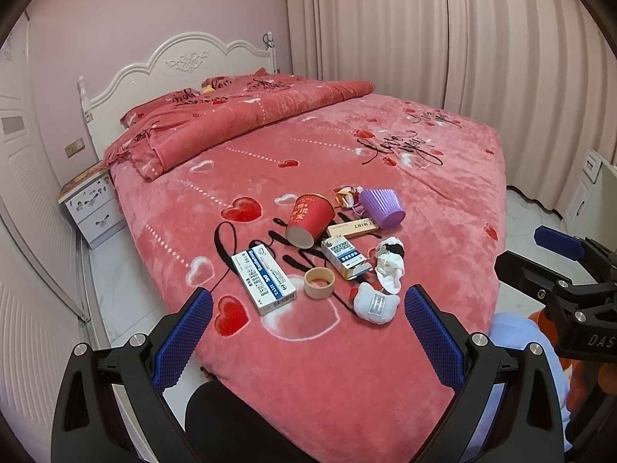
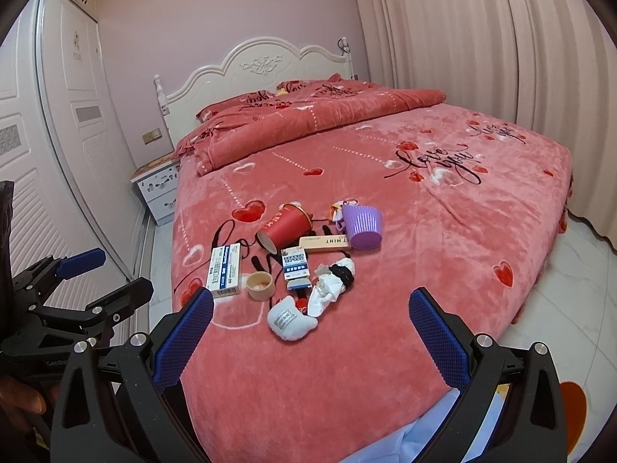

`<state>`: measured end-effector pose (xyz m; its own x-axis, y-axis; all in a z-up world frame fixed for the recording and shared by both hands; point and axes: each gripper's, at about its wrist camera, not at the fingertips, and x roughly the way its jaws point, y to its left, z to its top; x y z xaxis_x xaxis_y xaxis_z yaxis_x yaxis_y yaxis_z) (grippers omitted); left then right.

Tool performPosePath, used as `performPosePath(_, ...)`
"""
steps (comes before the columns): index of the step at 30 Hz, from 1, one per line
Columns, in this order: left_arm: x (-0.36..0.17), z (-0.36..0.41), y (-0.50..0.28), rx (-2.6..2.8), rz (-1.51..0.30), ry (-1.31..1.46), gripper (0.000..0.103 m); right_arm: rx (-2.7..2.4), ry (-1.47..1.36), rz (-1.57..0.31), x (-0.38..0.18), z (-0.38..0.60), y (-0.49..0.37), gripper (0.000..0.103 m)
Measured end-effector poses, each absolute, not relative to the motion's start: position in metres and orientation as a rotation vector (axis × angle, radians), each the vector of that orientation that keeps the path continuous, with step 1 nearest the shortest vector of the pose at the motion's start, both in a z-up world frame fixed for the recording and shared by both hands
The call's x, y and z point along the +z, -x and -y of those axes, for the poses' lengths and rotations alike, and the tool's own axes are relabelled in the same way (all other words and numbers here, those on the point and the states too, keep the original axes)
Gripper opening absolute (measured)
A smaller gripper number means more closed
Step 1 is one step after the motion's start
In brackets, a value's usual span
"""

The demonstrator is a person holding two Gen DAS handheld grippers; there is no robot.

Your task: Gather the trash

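Trash lies in a cluster on the pink bed (image 1: 443, 239) (image 2: 443, 239): a red paper cup on its side (image 1: 308, 219) (image 2: 284, 227), a purple ribbed cup (image 1: 383, 208) (image 2: 363, 227), a long mint box (image 1: 353, 228) (image 2: 326, 243), a blue-white box (image 1: 264, 283) (image 2: 223, 270), a small open box (image 1: 344, 256) (image 2: 296, 268), a tape roll (image 1: 319, 282) (image 2: 260, 285), crumpled white tissue (image 1: 390, 265) (image 2: 329, 285), a white fabric piece (image 1: 376, 305) (image 2: 291, 320) and a wrapper (image 1: 346, 196). My left gripper (image 1: 308, 310) is open and empty above the bed's near edge. My right gripper (image 2: 311, 310) is open and empty too.
A folded pink duvet (image 1: 231, 123) and a white headboard (image 1: 177, 65) are at the far end. A white nightstand (image 1: 92, 208) stands left of the bed, a wardrobe (image 2: 58, 135) further left, curtains (image 1: 443, 38) on the right. The right gripper shows at the left wrist view's right edge (image 1: 559, 270).
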<state>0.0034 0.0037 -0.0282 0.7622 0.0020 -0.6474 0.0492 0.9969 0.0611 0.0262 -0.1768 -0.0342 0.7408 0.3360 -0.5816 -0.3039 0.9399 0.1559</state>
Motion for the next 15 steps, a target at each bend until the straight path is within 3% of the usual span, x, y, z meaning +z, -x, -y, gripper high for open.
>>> performPosePath(15, -0.038, -0.01, -0.032, -0.026, -0.768, -0.151, 0.098, 0.402, -0.032, -0.705, -0.045, 0.163, -0.058, 0.099)
